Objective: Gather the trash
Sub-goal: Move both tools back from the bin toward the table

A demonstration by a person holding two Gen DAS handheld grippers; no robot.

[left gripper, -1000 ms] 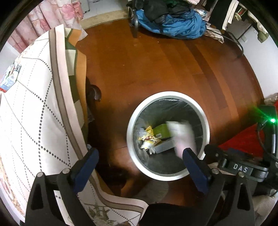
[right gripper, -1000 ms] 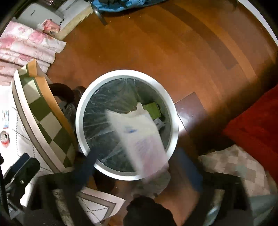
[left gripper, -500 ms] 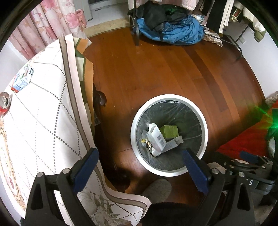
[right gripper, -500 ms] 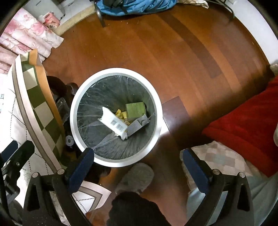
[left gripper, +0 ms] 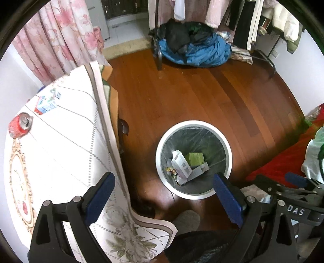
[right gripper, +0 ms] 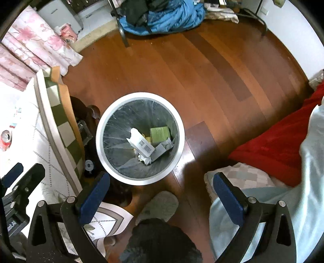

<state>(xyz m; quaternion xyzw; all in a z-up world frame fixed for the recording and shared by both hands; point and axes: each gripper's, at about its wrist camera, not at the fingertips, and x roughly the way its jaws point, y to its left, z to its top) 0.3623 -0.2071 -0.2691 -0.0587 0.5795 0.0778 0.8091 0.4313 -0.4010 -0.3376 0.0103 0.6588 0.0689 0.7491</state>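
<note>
Left wrist view: left gripper [left gripper: 163, 189] spread wide, nothing held; more tabletop is now seen, red soda can [left gripper: 20, 125] far left ahead. Right wrist view: right gripper [right gripper: 161, 189] open, empty; white carton [right gripper: 141, 144] now settled in trash bin [right gripper: 178, 149] ahead.

Wooden floor [left gripper: 182, 97] (reddish), pink floral curtains [left gripper: 60, 40].

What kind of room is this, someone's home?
Most likely a lived-in bedroom or living room at home: floral pink curtains, a rack of hanging clothes and a tablecloth-covered table on a wooden floor.
</note>
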